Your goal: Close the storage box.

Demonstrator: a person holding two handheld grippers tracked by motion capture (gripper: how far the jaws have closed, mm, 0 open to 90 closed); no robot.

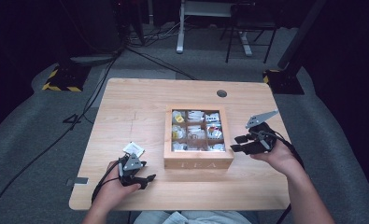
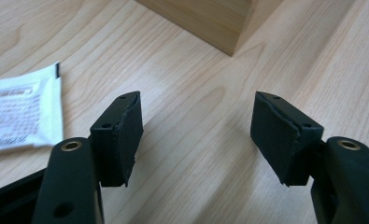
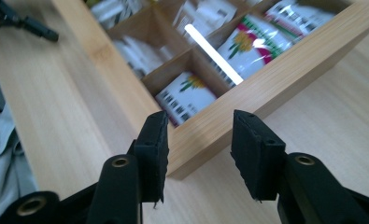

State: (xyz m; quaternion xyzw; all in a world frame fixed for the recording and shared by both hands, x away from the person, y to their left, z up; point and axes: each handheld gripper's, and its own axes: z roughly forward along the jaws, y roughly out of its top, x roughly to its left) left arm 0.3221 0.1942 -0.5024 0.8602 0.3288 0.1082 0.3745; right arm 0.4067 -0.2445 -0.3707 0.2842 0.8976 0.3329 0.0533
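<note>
Taking the wooden tea box (image 1: 198,157) as the landmark: well to its left on the table (image 1: 126,100) lies a white tea sachet (image 1: 133,149), just beyond the left gripper (image 1: 145,179). That gripper rests near the box's front left corner, jaws spread with nothing between them; in the left gripper view the sachet (image 2: 21,112) sits off to the left of the pads. The box holds nine compartments behind a glass lid, each with packets, white or printed with flowers and barcodes. At its right front corner hovers the right gripper (image 1: 238,143), jaws spread, straddling the corner (image 3: 205,135) without pressing it.
</note>
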